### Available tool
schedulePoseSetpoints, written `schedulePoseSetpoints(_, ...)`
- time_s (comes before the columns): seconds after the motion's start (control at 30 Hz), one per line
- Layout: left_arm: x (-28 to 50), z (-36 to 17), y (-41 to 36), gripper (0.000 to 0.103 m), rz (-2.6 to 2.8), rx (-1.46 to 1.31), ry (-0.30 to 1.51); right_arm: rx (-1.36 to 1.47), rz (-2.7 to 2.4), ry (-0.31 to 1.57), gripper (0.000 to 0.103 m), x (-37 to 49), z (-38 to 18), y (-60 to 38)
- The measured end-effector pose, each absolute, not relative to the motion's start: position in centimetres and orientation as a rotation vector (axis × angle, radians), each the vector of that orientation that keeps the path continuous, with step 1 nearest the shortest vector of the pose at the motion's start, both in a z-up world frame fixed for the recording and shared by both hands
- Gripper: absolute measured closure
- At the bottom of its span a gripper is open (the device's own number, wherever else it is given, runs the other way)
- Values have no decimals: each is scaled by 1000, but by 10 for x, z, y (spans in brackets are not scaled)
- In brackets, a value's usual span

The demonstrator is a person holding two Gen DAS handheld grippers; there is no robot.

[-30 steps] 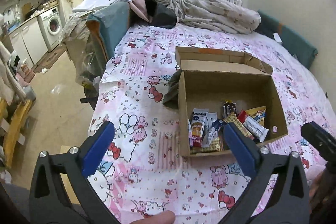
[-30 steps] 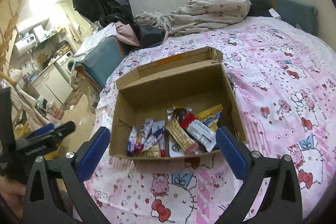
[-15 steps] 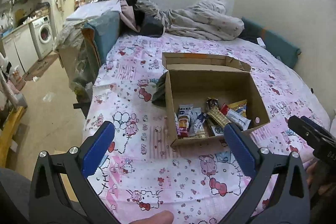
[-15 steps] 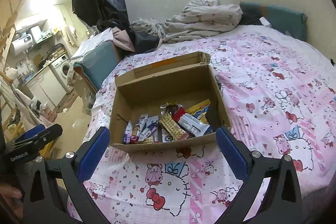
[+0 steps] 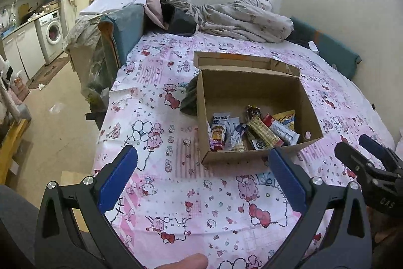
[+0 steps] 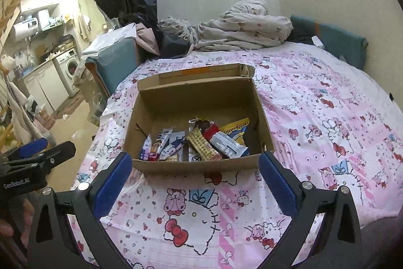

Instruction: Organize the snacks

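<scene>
While both tools hang back over the near part of the bed [image 6: 327, 117], the cardboard box [image 6: 199, 165] sits ahead of them, its open top up and its flap folded away on the far side. Right tool [image 6: 195, 175]: jaws spread wide, nothing held, box almost dead centre ahead, near wall showing just past the blue pads. Left tool [image 5: 206, 178]: also wide open and empty, box ahead and off to its right. Right tool looks the nearer and better lined up.

Snacks [image 6: 196, 143] are all inside the box, piled against the near wall, back half of the floor bare. Wrappers overlap. The yellow patterned bar [image 6: 202, 146] and the red-and-white bar [image 6: 224, 143] lie with long axes running diagonally, near-right to far-left in the right view; the white and blue packets [image 6: 163, 145] on the left lean up against the near wall. None visible on the sheet outside.

Edges: box is near the bed's left edge, floor [image 5: 50, 112] dropping off beyond it; a dark cloth [image 5: 190, 97] touches the box's left wall. Open sheet to the right and in front, plenty of room there. Any reach in must clear the near wall and come down from above; wrist would probably need turning to cross a bar's long axis.
</scene>
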State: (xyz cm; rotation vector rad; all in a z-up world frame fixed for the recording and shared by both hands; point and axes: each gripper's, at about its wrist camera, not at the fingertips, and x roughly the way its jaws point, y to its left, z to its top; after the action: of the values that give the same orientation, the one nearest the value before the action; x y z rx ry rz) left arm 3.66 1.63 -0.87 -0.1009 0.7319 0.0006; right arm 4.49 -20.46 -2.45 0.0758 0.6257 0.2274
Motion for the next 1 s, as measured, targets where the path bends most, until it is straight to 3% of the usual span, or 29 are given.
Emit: schedulePoseSetpoints(1.0,37,-16,23,0,20,-126,758,115,221,641,0,47,-26,-213)
